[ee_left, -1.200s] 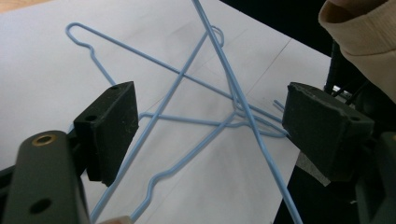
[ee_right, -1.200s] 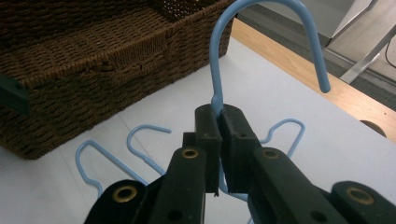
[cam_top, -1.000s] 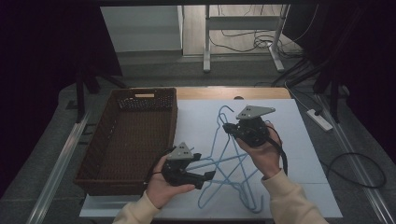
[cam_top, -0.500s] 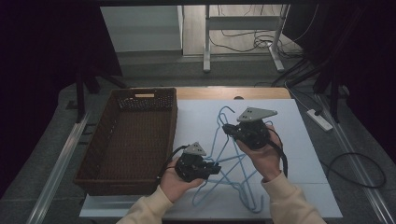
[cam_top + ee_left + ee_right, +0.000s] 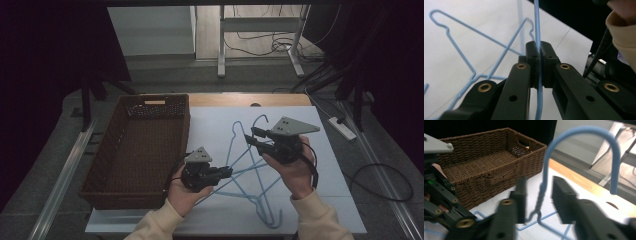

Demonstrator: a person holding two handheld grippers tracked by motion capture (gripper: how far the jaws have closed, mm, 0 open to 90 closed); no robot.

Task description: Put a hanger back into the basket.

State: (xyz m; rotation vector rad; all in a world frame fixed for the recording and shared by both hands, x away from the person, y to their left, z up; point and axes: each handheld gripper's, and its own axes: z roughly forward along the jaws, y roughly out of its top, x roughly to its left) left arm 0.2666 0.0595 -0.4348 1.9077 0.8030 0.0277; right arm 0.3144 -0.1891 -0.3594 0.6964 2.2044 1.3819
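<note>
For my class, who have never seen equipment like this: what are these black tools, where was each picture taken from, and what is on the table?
A person sits at a table holding a hand-operated two-jaw gripper in each hand. One camera looks down from above; one more rides on each gripper, looking along its jaws. On the white table top lie light blue wire hangers beside an empty brown wicker basket. The left gripper is clamped shut on one hanger's wire. The right gripper has just been opening; a hanger's twisted neck stands between its jaws, and the pads do not press on it.
</note>
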